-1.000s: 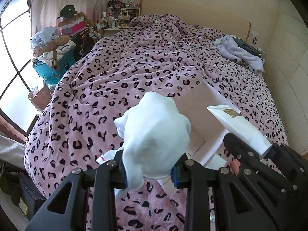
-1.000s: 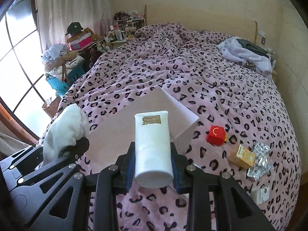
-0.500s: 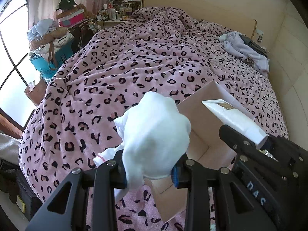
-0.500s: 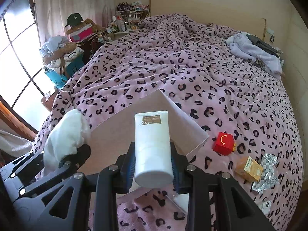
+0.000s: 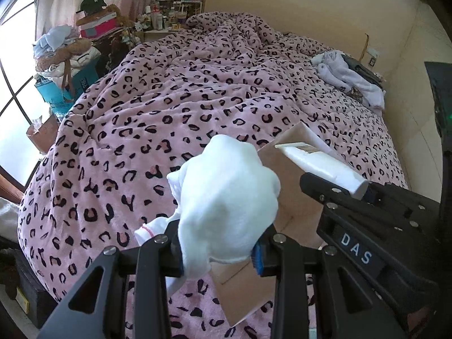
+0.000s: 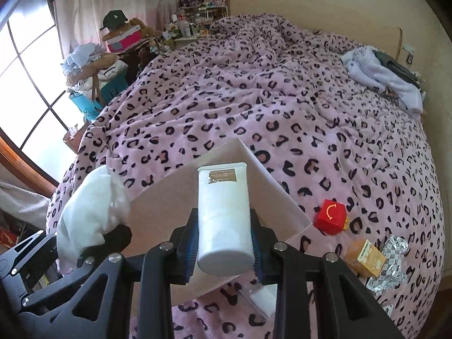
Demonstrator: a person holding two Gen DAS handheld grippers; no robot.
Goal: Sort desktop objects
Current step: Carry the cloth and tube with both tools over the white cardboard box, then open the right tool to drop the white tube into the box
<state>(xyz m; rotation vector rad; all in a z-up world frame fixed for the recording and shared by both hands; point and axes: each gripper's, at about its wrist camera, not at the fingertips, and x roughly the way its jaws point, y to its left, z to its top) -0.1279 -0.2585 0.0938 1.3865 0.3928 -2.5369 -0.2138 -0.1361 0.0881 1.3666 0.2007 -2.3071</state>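
**Both grippers loaded above the cardboard box**

Left wrist: the left gripper clenches a white sock, which hides much of the cardboard box beyond.

Right wrist: the right gripper grasps a white tube; its label is unreadable. The box lies below, partly covered.

white sock | white tube, brown label | tan cardboard box | pink bedspread, black leopard spots | red box, yellow mark | black hand-held gripper, blue pads
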